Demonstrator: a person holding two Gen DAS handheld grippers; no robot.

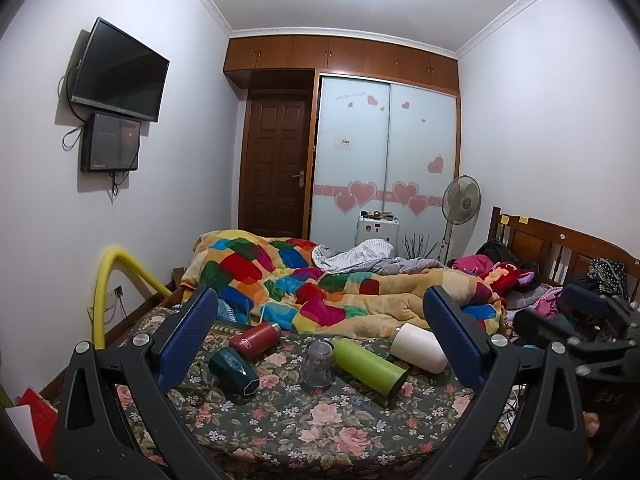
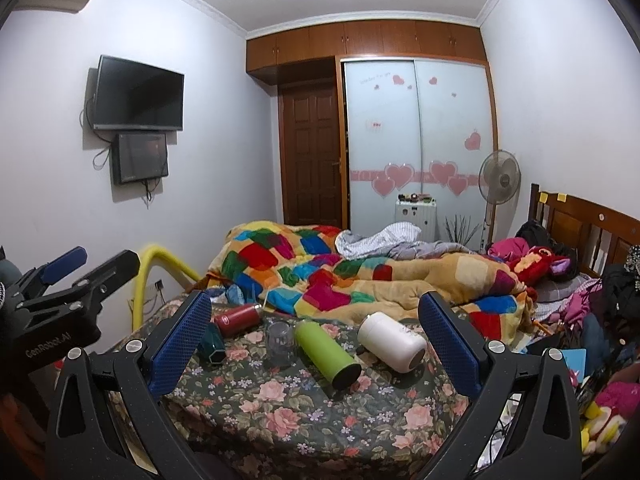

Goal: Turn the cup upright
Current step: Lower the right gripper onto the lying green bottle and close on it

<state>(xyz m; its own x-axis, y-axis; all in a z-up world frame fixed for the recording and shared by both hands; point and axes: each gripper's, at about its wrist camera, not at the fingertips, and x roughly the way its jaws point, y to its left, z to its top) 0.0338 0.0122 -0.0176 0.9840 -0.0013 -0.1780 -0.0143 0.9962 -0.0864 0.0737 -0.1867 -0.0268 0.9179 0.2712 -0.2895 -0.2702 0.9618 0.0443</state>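
Left gripper (image 1: 320, 334): my fingers stand spread wide with nothing between them, held off the bed and aimed at the group of vessels ahead.
Right gripper (image 2: 316, 338): likewise spread wide and holding nothing; it sits alongside the left one and touches no object.
Clear cup (image 1: 318, 364): the task's thing, by my judgement. It stands mouth-down on the floral bedcover (image 1: 280, 432), ahead of my left fingers and roughly on the line midway between them; in the right view (image 2: 279, 343) it lies ahead and toward my left-hand finger.
Green bottle (image 1: 370, 366): on its side, just beside the cup on its right; I cannot tell whether they touch.
White bottle (image 1: 418, 346): on its side, close to my right-hand left-gripper finger.
Dark green cup (image 1: 234, 370): tipped over, near my left-hand finger. It could equally be the task's cup; the pictures do not settle this.
Red bottle (image 1: 258, 340): on its side, beyond the dark green cup.
Step in hand: approach, no contact made, cup not yet turned.
Next move calls for: closing in level on the clear cup's wall, clamping gently across its width, lifting clear, rotating half a turn and setting it down on its base.
Risk: the soft bedcover may let the cup topple on release; the green bottle crowds one side.
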